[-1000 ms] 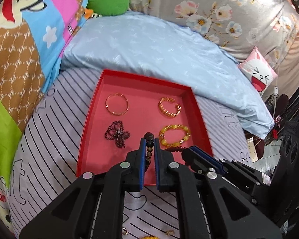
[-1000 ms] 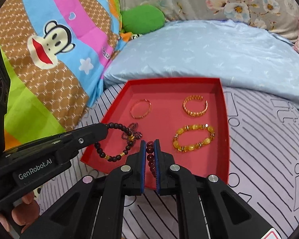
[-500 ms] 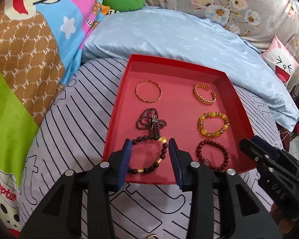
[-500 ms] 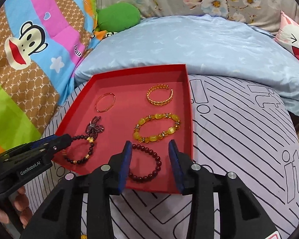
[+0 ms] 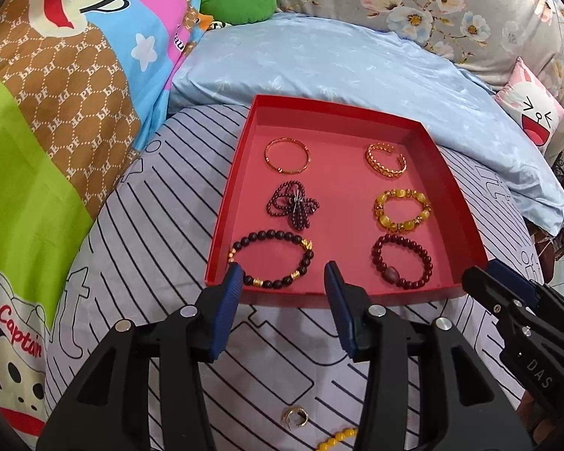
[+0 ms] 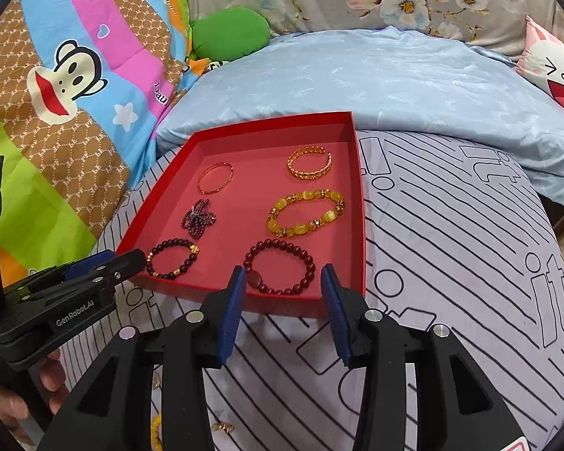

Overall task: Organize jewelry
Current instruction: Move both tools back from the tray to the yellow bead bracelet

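A red tray (image 5: pixel 227 206) lies on the striped bedding with bracelets in two columns. In its near left corner lies a black bead bracelet (image 5: pixel 272 233) with gold beads. My left gripper (image 5: pixel 283 276) hovers at the tray's near rim; its jaws are opening and the pads do not touch the bracelet. A dark red bead bracelet (image 6: pixel 278 242) lies in the near right corner. My right gripper (image 6: pixel 283 276) hangs just short of it, jaws opening, nothing pressed. Further back lie a yellow bead bracelet (image 5: pixel 385 221), a purple bead cluster (image 5: pixel 295 206), a gold bangle (image 5: pixel 278 168) and a gold cuff (image 5: pixel 385 173).
A small gold ring (image 5: pixel 295 417) and a yellow bead strand (image 5: pixel 338 439) lie on the bedding under my grippers. A light blue pillow (image 5: pixel 338 60) sits behind the tray, a cartoon quilt (image 5: pixel 56 112) to the left. A hand (image 6: pixel 15 406) holds the left gripper.
Both grippers went from shut on a bracelet to open. The black and the dark red bracelets now lie in the tray's near row, and both grippers drew back to its near rim.
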Demonstrator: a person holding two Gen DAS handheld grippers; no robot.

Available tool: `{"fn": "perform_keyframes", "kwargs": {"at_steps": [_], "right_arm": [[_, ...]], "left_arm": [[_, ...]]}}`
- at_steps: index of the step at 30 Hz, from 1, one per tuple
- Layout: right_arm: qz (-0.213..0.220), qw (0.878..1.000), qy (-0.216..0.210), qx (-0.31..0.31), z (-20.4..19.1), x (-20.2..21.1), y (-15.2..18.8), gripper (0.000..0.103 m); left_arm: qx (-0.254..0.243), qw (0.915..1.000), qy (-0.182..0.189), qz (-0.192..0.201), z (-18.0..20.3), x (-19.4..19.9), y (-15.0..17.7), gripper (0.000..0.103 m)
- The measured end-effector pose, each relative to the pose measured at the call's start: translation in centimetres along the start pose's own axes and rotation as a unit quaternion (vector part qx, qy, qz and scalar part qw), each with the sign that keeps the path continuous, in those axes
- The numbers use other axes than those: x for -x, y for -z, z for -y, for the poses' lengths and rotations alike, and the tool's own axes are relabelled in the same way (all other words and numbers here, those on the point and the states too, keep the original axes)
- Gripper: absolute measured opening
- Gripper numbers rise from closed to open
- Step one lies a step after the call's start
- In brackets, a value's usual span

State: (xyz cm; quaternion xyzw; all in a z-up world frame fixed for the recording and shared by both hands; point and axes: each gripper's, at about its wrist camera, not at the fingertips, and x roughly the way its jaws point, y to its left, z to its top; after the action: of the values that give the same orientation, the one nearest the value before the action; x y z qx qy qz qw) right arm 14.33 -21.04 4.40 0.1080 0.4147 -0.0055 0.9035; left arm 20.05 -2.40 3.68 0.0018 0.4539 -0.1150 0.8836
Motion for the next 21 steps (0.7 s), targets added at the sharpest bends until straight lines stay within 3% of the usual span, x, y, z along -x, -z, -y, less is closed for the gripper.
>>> {"fn": "perform_keyframes", "kwargs": {"at_steps": [21], "right_arm": [[-0.014, 1.0, -0.003, 0.005, -0.9, 3.1, 4.8, 0.04]], "left_arm": [[0.013, 0.9998, -0.001, -0.014, -0.8, 3.2, 4.7, 0.043]]}}
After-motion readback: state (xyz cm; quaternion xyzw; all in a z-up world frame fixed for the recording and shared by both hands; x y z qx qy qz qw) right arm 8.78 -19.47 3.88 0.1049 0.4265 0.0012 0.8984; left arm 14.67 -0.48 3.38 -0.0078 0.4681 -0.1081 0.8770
